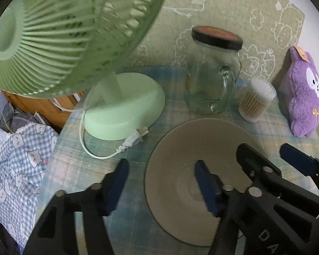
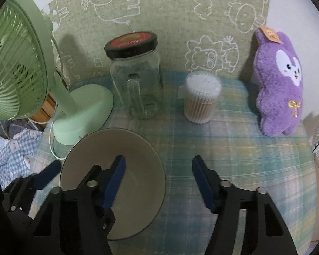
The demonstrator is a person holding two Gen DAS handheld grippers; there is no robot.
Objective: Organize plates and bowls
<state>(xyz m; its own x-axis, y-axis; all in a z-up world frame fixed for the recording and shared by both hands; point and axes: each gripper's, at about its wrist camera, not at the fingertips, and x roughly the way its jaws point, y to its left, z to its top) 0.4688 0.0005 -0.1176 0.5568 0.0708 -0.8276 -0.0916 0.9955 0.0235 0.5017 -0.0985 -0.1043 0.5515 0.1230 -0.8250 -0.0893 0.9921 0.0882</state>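
Two grippers: both mine, both angled down at one grey plate on the checked cloth.
Plate (image 1: 180, 148): flat on the tablecloth (image 2: 234, 148), just in front of the fan's base and the glass jar, empty inside.
Left gripper (image 1: 161, 182): jaws partly apart, straddling the plate's left rim; my right-hand pad sits over the plate's inside, my left-hand pad is over the cloth outside the rim. I cannot see either pad pressing the rim, so I read nothing as gripped.
Right gripper (image 2: 158, 178): jaws partly apart, straddling the plate's right rim; one pad lies over the plate's inside, the other is over bare cloth. No pinch on the rim shows here either.
Fingers (image 2: 114, 180): blue pads on black arms; the left-wrist view also catches my right gripper's pads crossing the plate's far right edge.
Fan (image 1: 59, 38): pale green, standing at the left rear, its base near the plate, its white cord (image 1: 108, 153) and plug lying on the cloth beside the plate.
Jar (image 2: 136, 78): clear glass with a handle and a dark lid, upright behind the plate.
Cotton swabs (image 2: 202, 99): a round clear tub, upright, right of the jar.
Plush toy (image 2: 280, 80): purple, leaning against the wall at the right rear, well apart from the plate.
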